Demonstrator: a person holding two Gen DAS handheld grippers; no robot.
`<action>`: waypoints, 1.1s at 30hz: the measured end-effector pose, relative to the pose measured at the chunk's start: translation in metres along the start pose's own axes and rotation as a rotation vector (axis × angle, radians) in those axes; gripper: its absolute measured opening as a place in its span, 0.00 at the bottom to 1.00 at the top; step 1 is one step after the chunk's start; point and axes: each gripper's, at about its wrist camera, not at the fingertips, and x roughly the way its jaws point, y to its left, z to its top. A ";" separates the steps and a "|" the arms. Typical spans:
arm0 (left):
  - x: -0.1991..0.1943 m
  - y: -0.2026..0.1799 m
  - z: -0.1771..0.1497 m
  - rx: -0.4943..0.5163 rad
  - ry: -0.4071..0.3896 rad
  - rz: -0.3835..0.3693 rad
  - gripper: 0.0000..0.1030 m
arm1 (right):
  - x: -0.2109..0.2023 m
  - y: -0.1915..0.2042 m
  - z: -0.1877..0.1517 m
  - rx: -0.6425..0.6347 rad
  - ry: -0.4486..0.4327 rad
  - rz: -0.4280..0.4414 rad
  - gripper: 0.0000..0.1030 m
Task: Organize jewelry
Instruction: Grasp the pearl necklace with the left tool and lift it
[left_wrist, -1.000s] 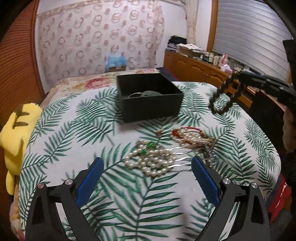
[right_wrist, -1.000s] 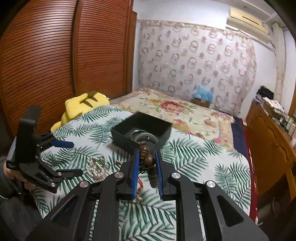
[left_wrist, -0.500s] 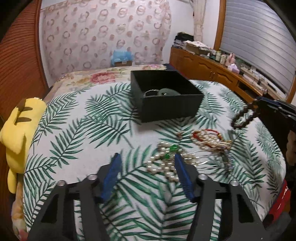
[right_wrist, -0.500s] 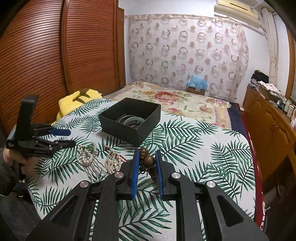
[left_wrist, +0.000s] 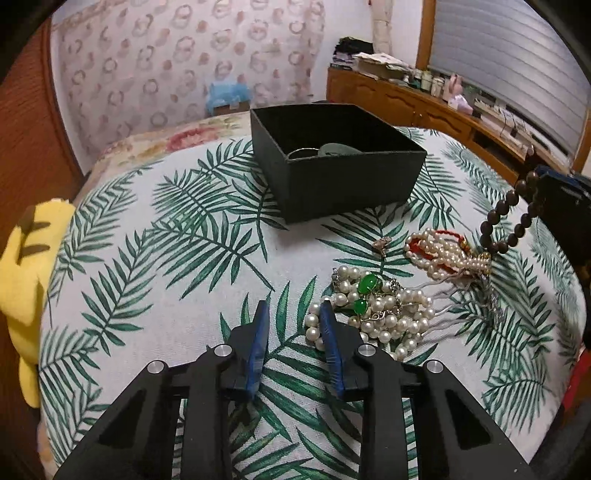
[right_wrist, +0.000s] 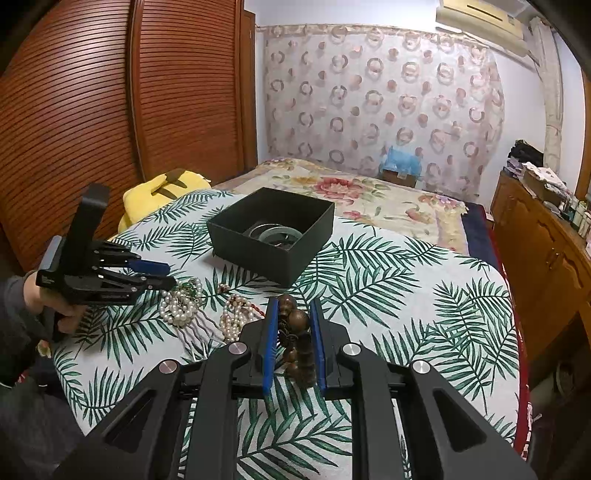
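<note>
Right gripper (right_wrist: 293, 325) is clamped on a brown wooden bead bracelet (right_wrist: 295, 332), its blue pads pressed against the beads on both sides, while the rest of the strand hangs as a loop (left_wrist: 506, 229) at the right of the left wrist view, above the right end of the jewelry pile. Left gripper (left_wrist: 291, 314) has its fingers narrowed to a small gap with nothing between them; the right fingertip sits just beside the near-left edge of the pearl cluster (left_wrist: 373, 310), which carries two green stones. Farther right lies a second bunch of small pearls with a red cord (left_wrist: 443, 254), and thin silver strands trail between the two bunches. A black open box (left_wrist: 332, 166) stands at the far side of the pile on the palm-leaf cloth (left_wrist: 166, 258), holding a bangle and a greenish piece. At the left edge, a yellow plush toy (left_wrist: 26, 266) rests against the cloth.
</note>
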 end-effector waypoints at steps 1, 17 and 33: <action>0.001 -0.002 0.000 0.015 0.001 0.007 0.27 | 0.000 0.000 0.000 0.000 0.001 0.001 0.18; -0.065 -0.012 0.033 -0.016 -0.162 -0.078 0.06 | -0.003 0.008 0.000 -0.014 -0.004 0.015 0.18; -0.132 -0.010 0.080 0.000 -0.331 -0.019 0.06 | -0.014 0.014 0.024 -0.034 -0.055 0.031 0.18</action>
